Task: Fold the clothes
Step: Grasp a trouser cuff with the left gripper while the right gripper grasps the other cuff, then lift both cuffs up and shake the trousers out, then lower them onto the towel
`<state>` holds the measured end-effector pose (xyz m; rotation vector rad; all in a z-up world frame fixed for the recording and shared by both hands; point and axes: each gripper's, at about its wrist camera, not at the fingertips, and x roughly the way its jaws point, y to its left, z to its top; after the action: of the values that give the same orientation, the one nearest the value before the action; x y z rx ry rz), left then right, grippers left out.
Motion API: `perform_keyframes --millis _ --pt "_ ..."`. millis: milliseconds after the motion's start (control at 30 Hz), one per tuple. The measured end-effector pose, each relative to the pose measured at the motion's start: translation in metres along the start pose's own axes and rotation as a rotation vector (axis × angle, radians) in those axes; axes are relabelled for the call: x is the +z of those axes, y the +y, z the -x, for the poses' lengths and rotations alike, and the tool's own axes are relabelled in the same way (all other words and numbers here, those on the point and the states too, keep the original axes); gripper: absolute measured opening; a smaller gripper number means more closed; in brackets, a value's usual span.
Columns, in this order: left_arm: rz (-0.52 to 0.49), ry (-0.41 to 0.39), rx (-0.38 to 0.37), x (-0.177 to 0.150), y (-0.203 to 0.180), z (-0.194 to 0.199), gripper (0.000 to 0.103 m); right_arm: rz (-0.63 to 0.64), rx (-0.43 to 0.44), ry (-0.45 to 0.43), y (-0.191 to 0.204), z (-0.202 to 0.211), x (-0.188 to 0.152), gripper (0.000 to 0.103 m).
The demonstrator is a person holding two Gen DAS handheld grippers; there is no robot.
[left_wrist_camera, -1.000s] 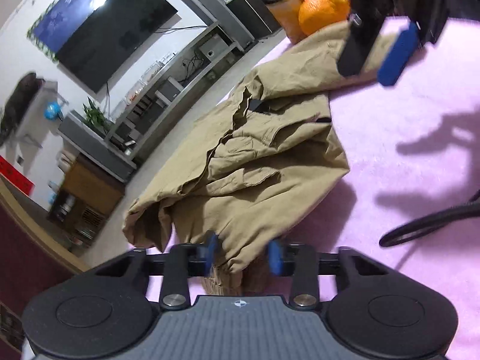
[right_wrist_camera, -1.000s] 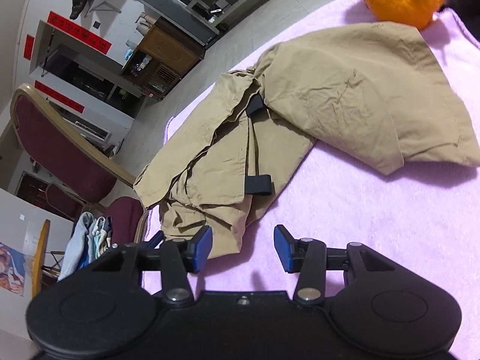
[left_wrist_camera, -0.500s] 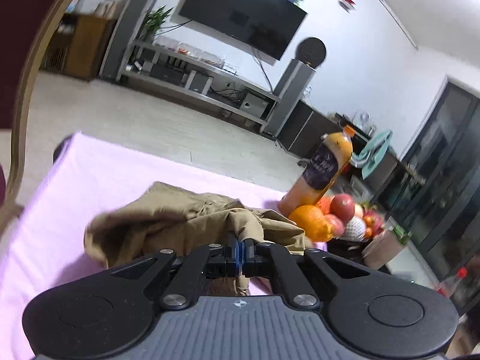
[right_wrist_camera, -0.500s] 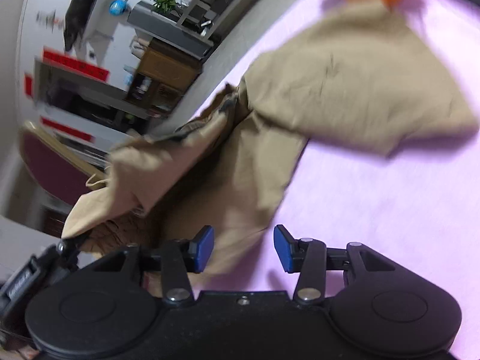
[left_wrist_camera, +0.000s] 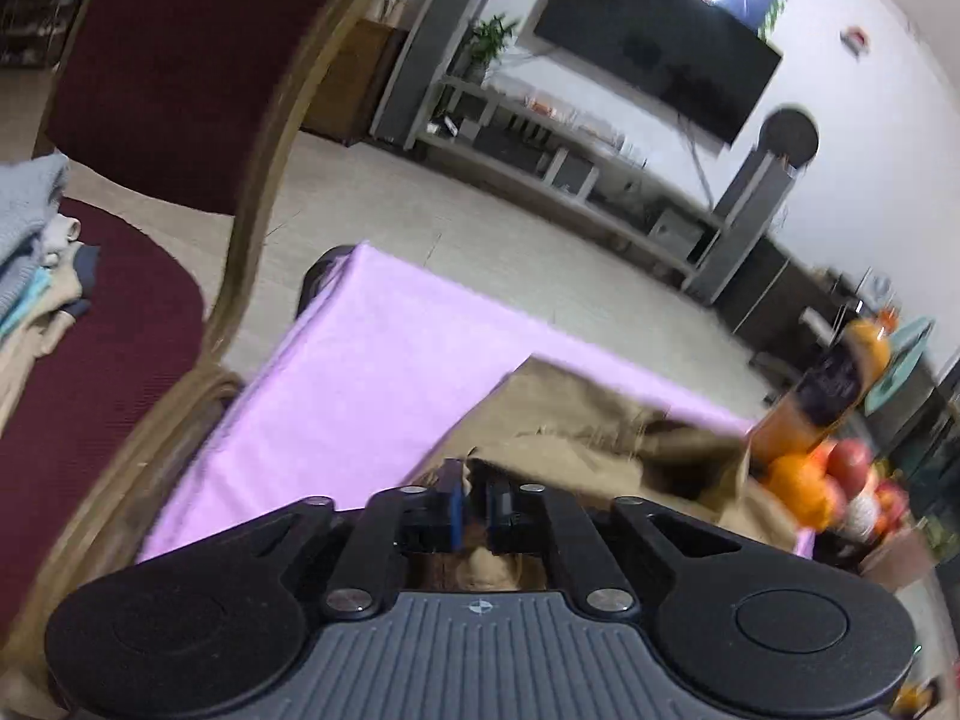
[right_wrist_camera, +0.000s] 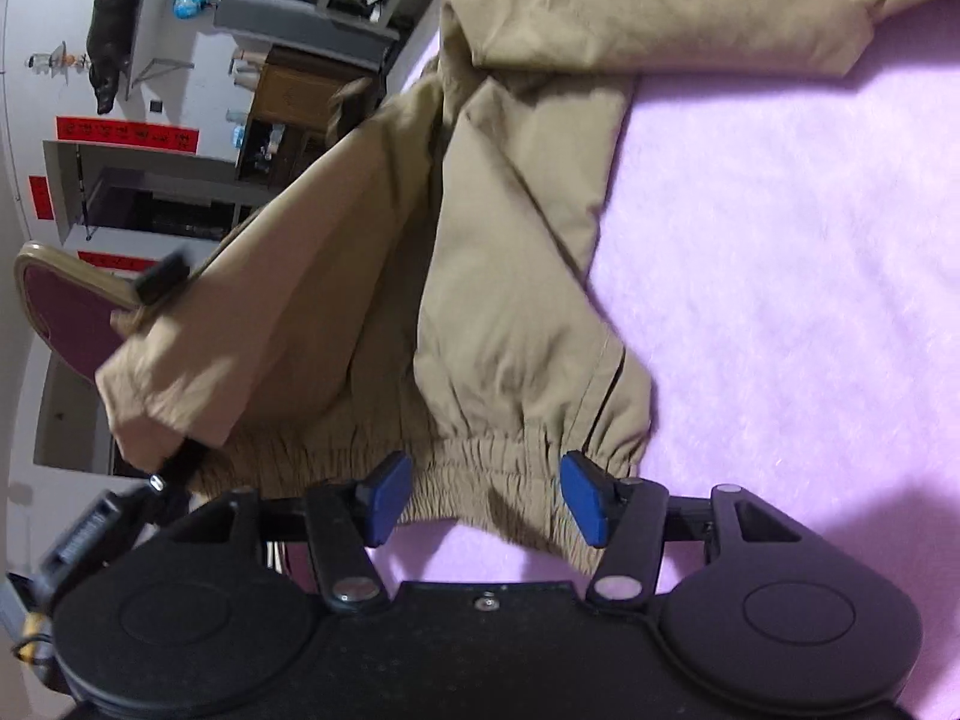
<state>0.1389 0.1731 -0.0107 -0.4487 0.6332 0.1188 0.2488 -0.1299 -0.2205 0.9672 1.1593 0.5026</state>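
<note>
A pair of tan trousers [right_wrist_camera: 516,276] lies spread on the pink table cover [right_wrist_camera: 780,252]. Its gathered elastic waistband [right_wrist_camera: 480,474] lies between the blue pads of my right gripper [right_wrist_camera: 486,495], which is open. My left gripper [left_wrist_camera: 474,501] is shut on a fold of the tan trousers [left_wrist_camera: 600,432] and holds it lifted off the cover. In the right wrist view the left gripper's body [right_wrist_camera: 90,528] shows at the lower left, with cloth hanging from it.
A juice bottle [left_wrist_camera: 828,384] and a pile of fruit [left_wrist_camera: 828,486] stand at the far right of the pink cover [left_wrist_camera: 372,372]. A maroon chair [left_wrist_camera: 120,192] with stacked folded clothes [left_wrist_camera: 36,252] stands to the left. A TV [left_wrist_camera: 654,42] and shelving fill the room behind.
My left gripper shut on the trousers and lifted them toward the near side, swinging its view from the table to the room. The waistband now lies between my open right fingers.
</note>
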Motion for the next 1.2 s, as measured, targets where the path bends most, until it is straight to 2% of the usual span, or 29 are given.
perform_keyframes --millis 33,67,200,300,433,567,667,700,733,767,900,1000,1067,1200 --pt "-0.017 0.017 0.005 -0.004 0.000 0.000 0.028 -0.004 0.003 0.002 -0.001 0.000 0.001 0.054" --pt "-0.034 0.034 0.009 -0.007 0.000 0.000 0.037 -0.009 0.005 0.005 -0.003 0.001 0.002 0.054" --pt "-0.101 0.112 0.007 -0.019 -0.001 -0.002 0.042 -0.013 0.017 0.010 -0.007 0.002 0.005 0.054" --pt "-0.185 0.148 0.050 -0.027 -0.005 -0.007 0.047 -0.001 0.020 0.010 -0.007 0.004 0.006 0.054" --pt "-0.377 0.142 0.131 -0.044 -0.026 -0.011 0.049 0.043 0.006 0.011 -0.004 0.004 0.005 0.054" --pt "-0.616 0.118 0.223 -0.065 -0.045 -0.022 0.057 0.062 -0.002 0.016 -0.001 0.003 0.005 0.054" --pt "-0.770 0.098 0.302 -0.082 -0.055 -0.032 0.058 0.051 0.002 0.018 -0.002 0.002 0.008 0.054" --pt "-0.814 0.082 0.337 -0.086 -0.057 -0.035 0.055 0.047 0.003 0.018 -0.003 0.002 0.008 0.054" --pt "-0.821 0.069 0.348 -0.085 -0.057 -0.037 0.039 0.047 0.004 0.018 -0.003 0.003 0.008 0.054" --pt "-0.827 0.056 0.359 -0.083 -0.058 -0.039 0.017 0.049 0.003 0.017 -0.003 0.004 0.006 0.054" --pt "-0.633 0.024 0.251 -0.049 -0.054 -0.027 0.015 0.071 -0.050 -0.025 -0.006 0.015 0.004 0.054" --pt "-0.504 0.013 0.216 -0.030 -0.046 -0.022 0.015 0.089 -0.093 -0.059 -0.009 0.024 0.001 0.052" --pt "-0.426 0.038 0.197 -0.024 -0.038 -0.026 0.015 0.101 -0.123 -0.082 -0.011 0.030 0.000 0.043" --pt "-0.283 0.079 0.157 -0.012 -0.021 -0.032 0.014 0.050 -0.065 -0.063 -0.022 0.019 0.000 0.040"
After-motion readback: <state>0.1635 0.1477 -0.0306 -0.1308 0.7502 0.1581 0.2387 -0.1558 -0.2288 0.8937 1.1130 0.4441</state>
